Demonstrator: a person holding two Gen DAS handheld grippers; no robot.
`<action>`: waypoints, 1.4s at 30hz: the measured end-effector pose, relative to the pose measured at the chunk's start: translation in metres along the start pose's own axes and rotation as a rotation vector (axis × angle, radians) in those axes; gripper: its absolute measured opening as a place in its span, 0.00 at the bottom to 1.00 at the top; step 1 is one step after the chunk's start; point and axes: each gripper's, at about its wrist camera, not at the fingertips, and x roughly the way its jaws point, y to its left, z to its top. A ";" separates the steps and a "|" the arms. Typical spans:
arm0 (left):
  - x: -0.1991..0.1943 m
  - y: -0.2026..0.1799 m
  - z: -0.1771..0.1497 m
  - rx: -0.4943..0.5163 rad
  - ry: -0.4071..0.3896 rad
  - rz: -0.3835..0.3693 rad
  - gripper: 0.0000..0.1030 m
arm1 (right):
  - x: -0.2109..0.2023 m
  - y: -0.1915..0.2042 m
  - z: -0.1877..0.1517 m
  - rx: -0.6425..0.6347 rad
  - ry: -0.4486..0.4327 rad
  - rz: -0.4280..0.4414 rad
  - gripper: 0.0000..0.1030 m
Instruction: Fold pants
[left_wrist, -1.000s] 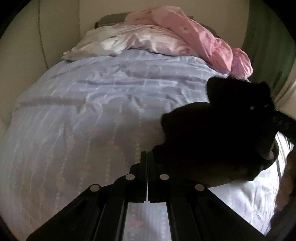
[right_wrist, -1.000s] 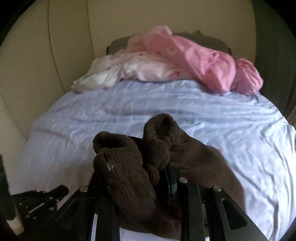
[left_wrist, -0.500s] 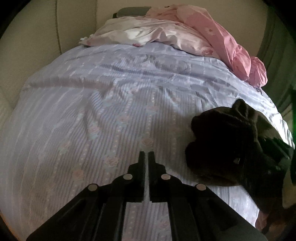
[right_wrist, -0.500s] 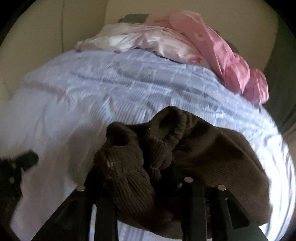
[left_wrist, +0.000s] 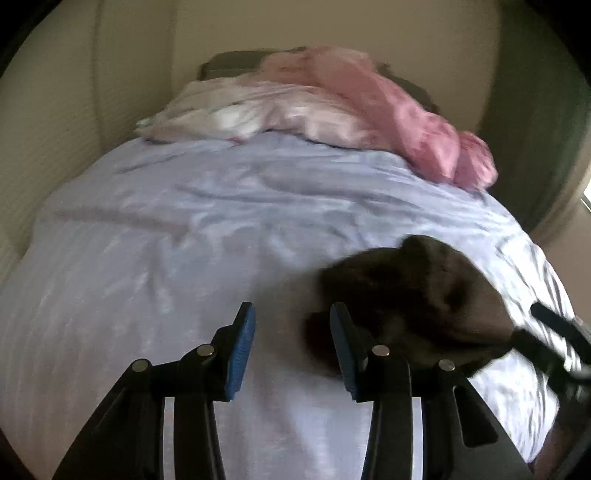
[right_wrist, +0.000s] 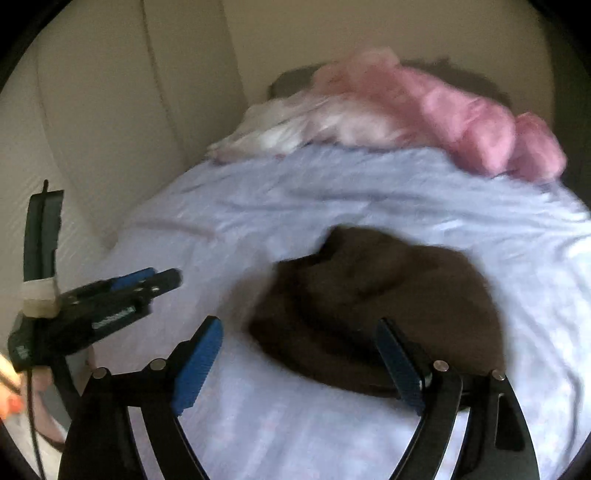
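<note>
Since the brown pants (right_wrist: 373, 310) lie soft and bunched at twelve o'clock, with your left gripper (left_wrist: 291, 350) and right gripper (right_wrist: 299, 365) both spread wide and empty, pinch a thick hem.

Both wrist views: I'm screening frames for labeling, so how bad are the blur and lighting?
Left wrist view: brown pants smeared, nearly black; pink bedding soft. Right wrist view: blurrier overall, pants without texture, left tool streaked. Both: fisheye bends the bed sheet; dim, even light.
</note>
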 end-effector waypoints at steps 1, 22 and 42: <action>0.001 -0.011 0.001 0.018 0.002 -0.016 0.40 | -0.012 -0.011 -0.002 0.015 -0.039 -0.044 0.83; 0.114 -0.115 0.039 0.207 0.222 -0.241 0.27 | 0.012 -0.167 -0.055 0.359 -0.013 -0.228 0.83; 0.087 -0.087 0.028 0.116 0.241 -0.236 0.13 | 0.024 -0.162 -0.072 0.354 0.031 -0.176 0.83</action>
